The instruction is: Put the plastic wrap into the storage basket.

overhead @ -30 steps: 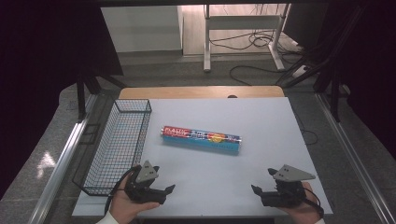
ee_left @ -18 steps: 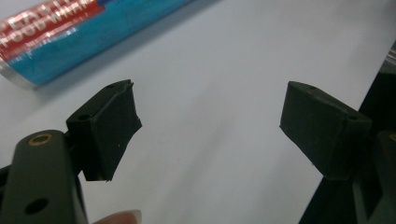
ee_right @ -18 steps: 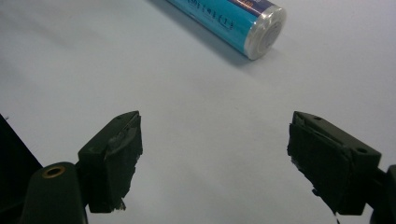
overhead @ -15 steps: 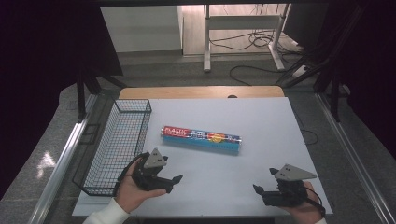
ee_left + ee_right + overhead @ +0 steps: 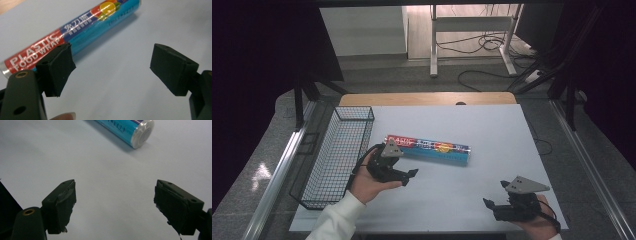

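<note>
I held my left claw [image 5: 411, 175] with its jaws spread wide and empty, just beside the roll of wrap [image 5: 428, 149] lying mid-table, probably lining up on its near end. My right claw [image 5: 488, 204] rested apart, also unclenched. The label read "PLASTIC FOOD WRAP". The wire basket [image 5: 337, 155] stood left, likely its destination.

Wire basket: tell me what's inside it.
Nothing shows inside the wire basket; the table shows through its mesh. The left gripper and its hand cover a little of the near right rim.
</note>
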`<move>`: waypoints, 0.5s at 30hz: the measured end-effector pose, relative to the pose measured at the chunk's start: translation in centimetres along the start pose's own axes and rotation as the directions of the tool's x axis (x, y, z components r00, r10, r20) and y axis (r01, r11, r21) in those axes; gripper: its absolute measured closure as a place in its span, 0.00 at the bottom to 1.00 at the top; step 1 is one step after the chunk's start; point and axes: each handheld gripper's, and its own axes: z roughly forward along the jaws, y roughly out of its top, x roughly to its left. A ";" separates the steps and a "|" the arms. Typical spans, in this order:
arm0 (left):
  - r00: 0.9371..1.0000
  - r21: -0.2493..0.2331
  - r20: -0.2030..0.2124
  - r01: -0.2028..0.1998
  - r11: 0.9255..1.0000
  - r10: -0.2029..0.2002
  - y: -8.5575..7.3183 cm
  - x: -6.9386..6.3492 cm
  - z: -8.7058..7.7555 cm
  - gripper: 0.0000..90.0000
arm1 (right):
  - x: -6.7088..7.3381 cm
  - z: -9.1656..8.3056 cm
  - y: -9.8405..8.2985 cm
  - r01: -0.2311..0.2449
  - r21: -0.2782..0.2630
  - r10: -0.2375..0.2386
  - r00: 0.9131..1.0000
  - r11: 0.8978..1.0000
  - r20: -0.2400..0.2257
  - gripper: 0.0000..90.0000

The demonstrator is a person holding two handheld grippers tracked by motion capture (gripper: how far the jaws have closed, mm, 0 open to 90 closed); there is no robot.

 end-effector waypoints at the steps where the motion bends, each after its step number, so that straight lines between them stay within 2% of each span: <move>1: 1.000 0.004 0.004 0.000 1.000 0.000 0.3 0.1 0.1 0.21 | 0.0 0.0 0.0 0.000 0.000 0.000 1.000 1.000 0.000 0.21; 4: 1.000 0.009 0.014 -0.013 1.000 0.013 1.6 0.5 0.5 0.20 | 0.0 0.0 0.0 0.001 0.004 -0.001 1.000 1.000 0.001 0.21; 5: 1.000 0.009 0.014 -0.013 1.000 0.013 1.6 0.5 0.5 0.20 | 0.0 0.0 0.0 0.003 0.004 -0.003 1.000 1.000 0.001 0.21; 7: 0.999 0.027 0.022 -0.033 0.999 0.032 2.5 0.8 1.1 0.20 | -0.1 0.0 -0.1 0.004 0.008 -0.004 1.000 1.000 0.001 0.21; 15: 0.998 0.086 0.026 -0.065 0.994 0.063 3.3 2.6 3.9 0.21 | -0.1 0.3 -0.3 0.027 0.043 -0.027 1.000 0.999 -0.002 0.21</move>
